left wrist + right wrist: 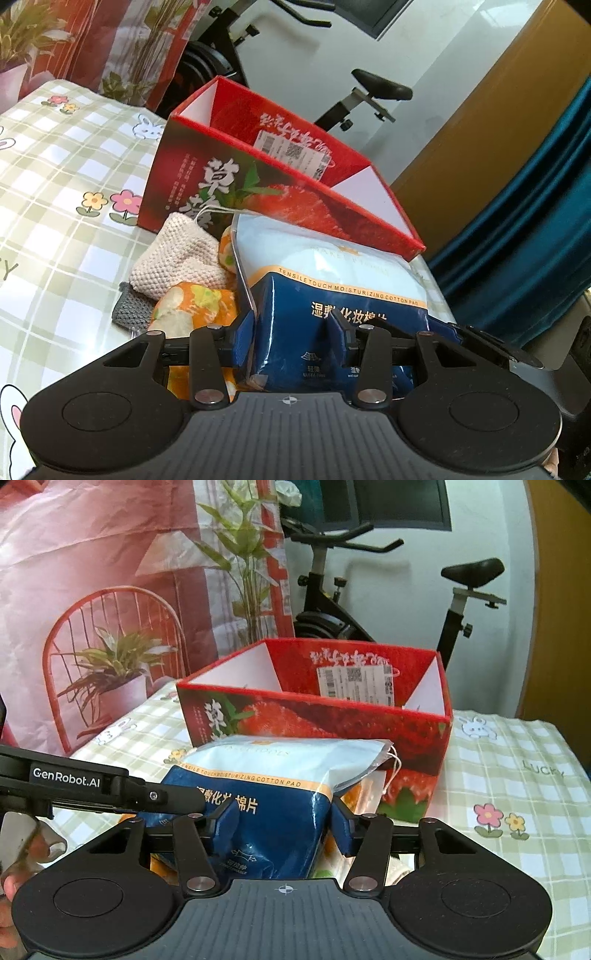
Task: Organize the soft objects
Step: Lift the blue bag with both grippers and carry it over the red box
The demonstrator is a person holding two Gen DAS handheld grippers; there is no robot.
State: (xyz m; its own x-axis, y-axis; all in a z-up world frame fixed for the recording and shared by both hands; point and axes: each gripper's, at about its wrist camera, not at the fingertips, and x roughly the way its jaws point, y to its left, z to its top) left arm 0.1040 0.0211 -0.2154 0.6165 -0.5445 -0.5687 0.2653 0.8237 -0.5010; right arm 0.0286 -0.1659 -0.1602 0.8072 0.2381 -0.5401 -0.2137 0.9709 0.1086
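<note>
Both units are on the same item: the blue-and-white cotton pad pack (332, 291), sitting up in front of the red strawberry box (280, 173) on the checked desk (66, 177).

Left hand-held gripper (295, 332): narrow, blue pads pinching the pack's lower blue section from both sides. The foil dents in at the right pad, so it is a real grip.

Right hand-held gripper (284, 819): jaws part-way in, pads (341, 827) pressed against both flanks of the same pack, which bulges between them. The left unit's black arm (110, 786) crosses in from the left edge of the right wrist view and ends at the pack.

Pack's top leans toward the box's near wall; can't tell if they touch. Box is open on top, with a white shipping label (354, 681) on the inside of the far wall (no contents visible from either angle).

Other soft stuff lies to the left of the pack in the left view: cream knitted cloth (181, 254), grey knit piece (131, 308) partly under it, orange floral fabric (195, 310) just beside the left pad.
</note>
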